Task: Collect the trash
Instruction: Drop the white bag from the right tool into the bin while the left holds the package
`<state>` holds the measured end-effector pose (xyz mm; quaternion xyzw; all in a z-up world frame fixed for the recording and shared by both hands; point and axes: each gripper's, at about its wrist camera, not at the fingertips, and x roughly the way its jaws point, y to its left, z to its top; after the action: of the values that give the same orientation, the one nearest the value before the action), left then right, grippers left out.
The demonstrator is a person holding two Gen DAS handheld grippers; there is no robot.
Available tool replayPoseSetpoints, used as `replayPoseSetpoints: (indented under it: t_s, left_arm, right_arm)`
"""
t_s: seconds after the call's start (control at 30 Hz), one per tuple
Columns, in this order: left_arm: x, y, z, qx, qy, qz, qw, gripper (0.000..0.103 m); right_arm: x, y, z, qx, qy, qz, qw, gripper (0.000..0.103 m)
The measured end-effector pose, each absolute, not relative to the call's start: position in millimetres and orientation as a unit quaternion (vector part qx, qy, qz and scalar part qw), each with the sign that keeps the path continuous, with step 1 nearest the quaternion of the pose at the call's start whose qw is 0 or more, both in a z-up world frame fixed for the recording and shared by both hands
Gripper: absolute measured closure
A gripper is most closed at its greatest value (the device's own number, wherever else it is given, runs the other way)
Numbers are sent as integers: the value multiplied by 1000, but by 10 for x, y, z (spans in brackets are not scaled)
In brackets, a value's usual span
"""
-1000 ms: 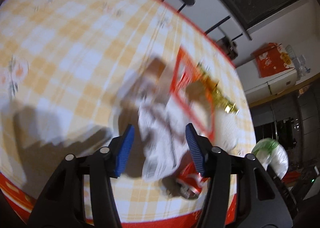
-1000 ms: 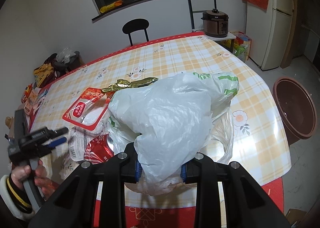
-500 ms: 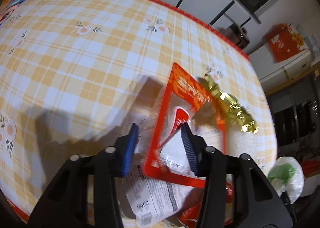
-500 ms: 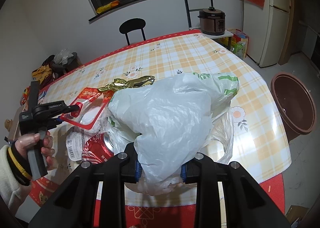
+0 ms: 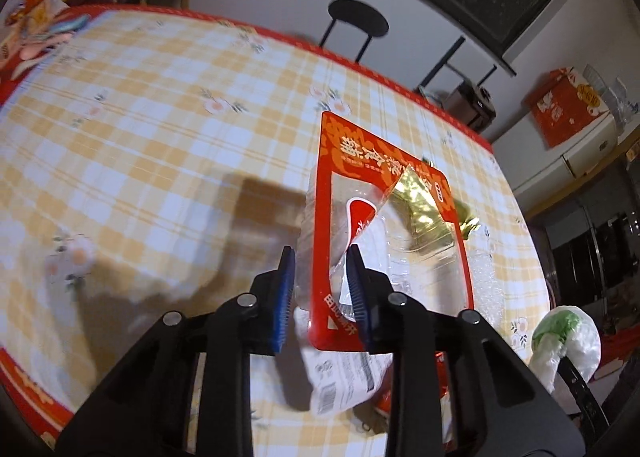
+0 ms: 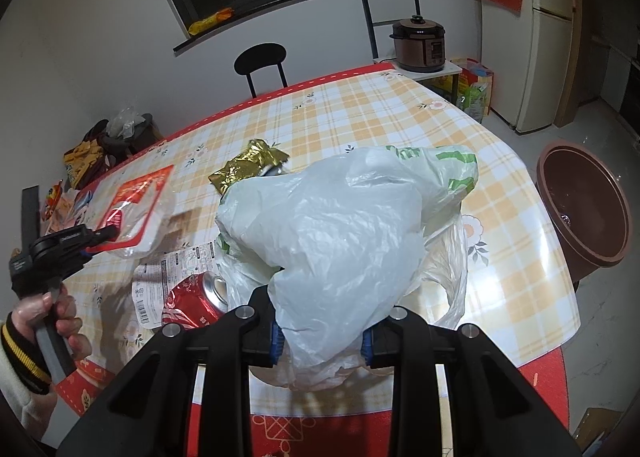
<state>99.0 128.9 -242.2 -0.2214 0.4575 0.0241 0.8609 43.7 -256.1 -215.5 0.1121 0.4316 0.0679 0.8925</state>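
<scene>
Left gripper (image 5: 320,289): jaws closing on the near edge of the red-framed packet (image 5: 384,225); the packet's clear film and red border sit between the blue pads, and it appears raised off the surface in the right wrist view.
Right gripper (image 6: 320,337): narrow, clamped on a gathered fold of the white plastic bag (image 6: 344,233), holding it up above the surface.
Packet handling: judged very light, thin and floppy, with slick film; a pinch on the stiffer red border should hold better than one on the clear window.
Bag: soft and billowed, its mouth not clearly visible; judged to need opening toward the left side before anything goes in.
Remaining trash: red can (image 6: 196,301) lying on its side just beside the bag; printed white wrapper (image 6: 168,277) flat under and beside the can; gold foil wrapper (image 6: 248,169) behind the bag.
Can handling: rigid, round, likely to roll; grip across the body.
Surface (image 6: 400,117): checked cloth, glossy.
Risk: packet slipping from the pads.
</scene>
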Motion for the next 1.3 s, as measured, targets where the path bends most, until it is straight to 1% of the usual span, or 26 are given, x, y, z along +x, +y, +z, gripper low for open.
replayPoseSetpoints:
  t_s: [0.3, 0.6, 0.8, 0.93, 1.1, 1.3]
  left_arm:
    - [567, 1340, -2044, -229, 420, 40, 877, 74]
    - [556, 864, -1798, -222, 403, 14, 888, 74]
    - [631, 376, -1675, -221, 400, -6, 889, 74]
    - [645, 41, -1604, -219, 396, -16, 891, 74]
    - [625, -343, -1549, -215, 397, -23, 892, 74]
    - [547, -668, -1516, -217, 397, -17, 892, 74]
  right_arm:
    - [461, -2651, -2137, 122, 427, 77, 893, 74]
    - [473, -3103, -2086, 142, 415, 65, 896, 74]
    - [474, -3777, -2015, 166, 399, 25, 901, 74]
    - [525, -4403, -2016, 169, 392, -17, 904, 74]
    - [676, -5227, -2166, 194, 401, -62, 893, 74]
    - [924, -5935, -2401, 212, 420, -88, 878, 74]
